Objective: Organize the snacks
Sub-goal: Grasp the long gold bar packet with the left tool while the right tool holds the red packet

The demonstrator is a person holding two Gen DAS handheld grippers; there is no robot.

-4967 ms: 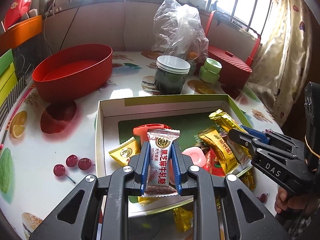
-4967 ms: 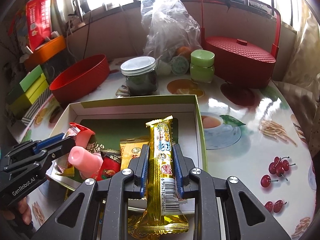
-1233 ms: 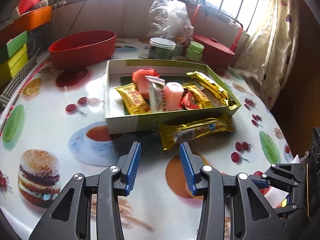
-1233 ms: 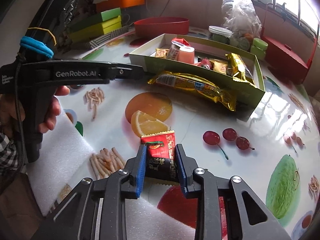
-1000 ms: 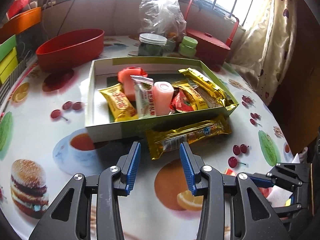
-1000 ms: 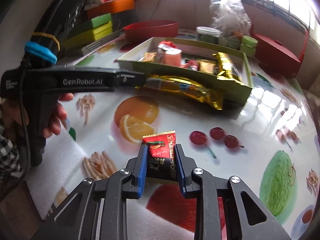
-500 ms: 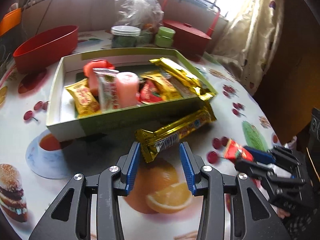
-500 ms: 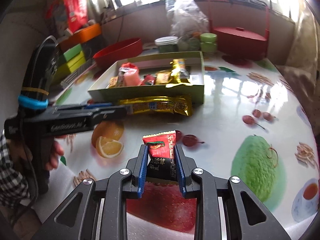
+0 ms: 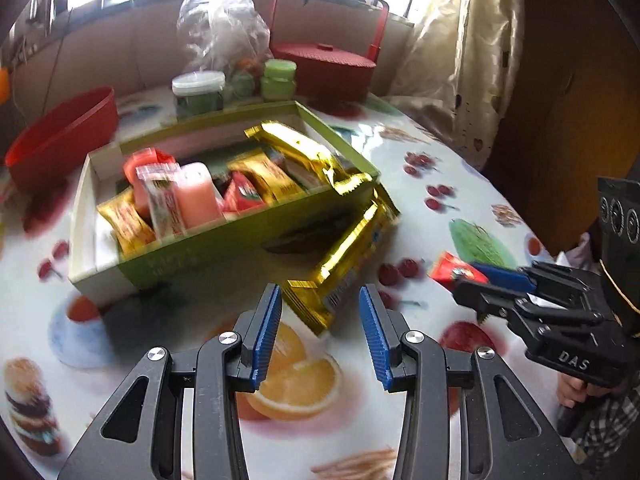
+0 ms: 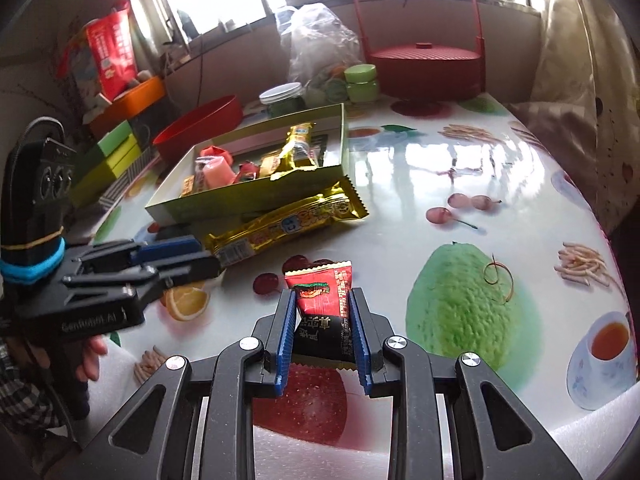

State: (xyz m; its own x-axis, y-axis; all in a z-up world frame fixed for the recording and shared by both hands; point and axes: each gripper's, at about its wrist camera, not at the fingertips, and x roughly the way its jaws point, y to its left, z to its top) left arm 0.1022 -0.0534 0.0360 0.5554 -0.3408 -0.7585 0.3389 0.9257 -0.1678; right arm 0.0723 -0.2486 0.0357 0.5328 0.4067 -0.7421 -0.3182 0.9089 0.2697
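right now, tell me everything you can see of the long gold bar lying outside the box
The gold bar is a long snack in shiny, crinkled gold foil with serrated end seals, blue and orange print mid-length and a white barcode patch at its near end. It lies flat on the table, outside the box and along its near wall, apparently touching it. The open left gripper hovers at its barcode end without gripping. It looks sealed and undamaged.

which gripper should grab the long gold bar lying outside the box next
Left. The left gripper is open and empty, its jaws pointing at the near end of the long gold bar. The right gripper is already shut on a red candy packet.
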